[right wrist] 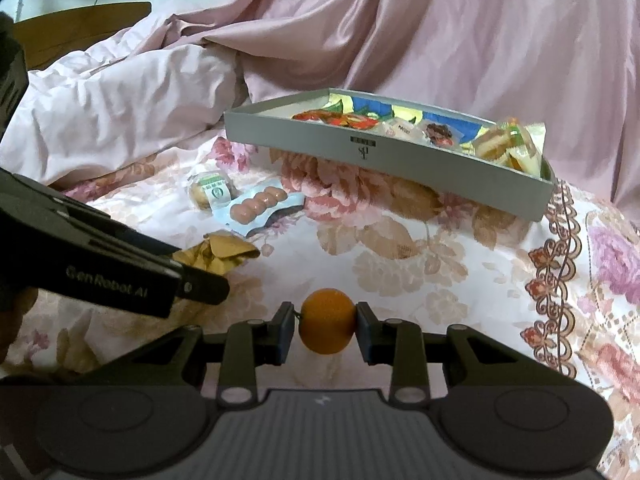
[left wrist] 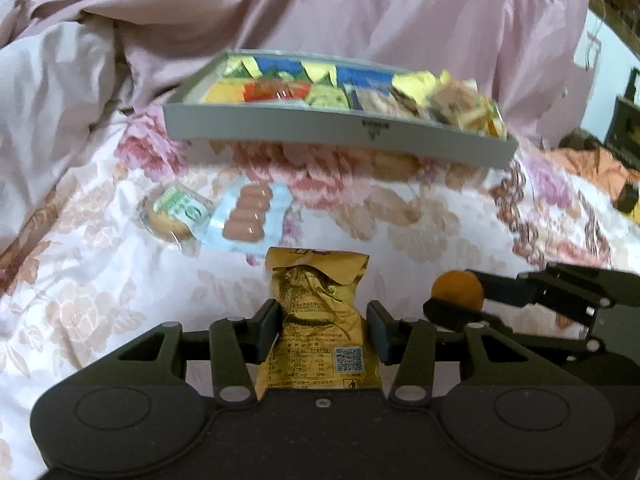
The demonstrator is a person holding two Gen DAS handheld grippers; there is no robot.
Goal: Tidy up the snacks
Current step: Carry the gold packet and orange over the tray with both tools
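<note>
My left gripper point(left wrist: 322, 330) is shut on a gold foil snack packet point(left wrist: 316, 292), which stands upright between its pads over the floral bedspread. In the right wrist view the same packet point(right wrist: 224, 254) pokes out beyond the left gripper point(right wrist: 208, 284). The right gripper point(right wrist: 326, 326) is shut on a small round orange point(right wrist: 326, 320), also seen at the right of the left wrist view as the orange point(left wrist: 458, 290). Ahead lies a grey tray point(left wrist: 320, 128) point(right wrist: 400, 160) filled with several wrapped snacks.
Between the grippers and the tray lie a clear pack of small sausages point(left wrist: 248, 216) point(right wrist: 256, 206) and a wrapped round cake point(left wrist: 176, 214) point(right wrist: 210, 192). A rumpled pink quilt point(right wrist: 120, 112) rises behind and to the left. The two grippers are close side by side.
</note>
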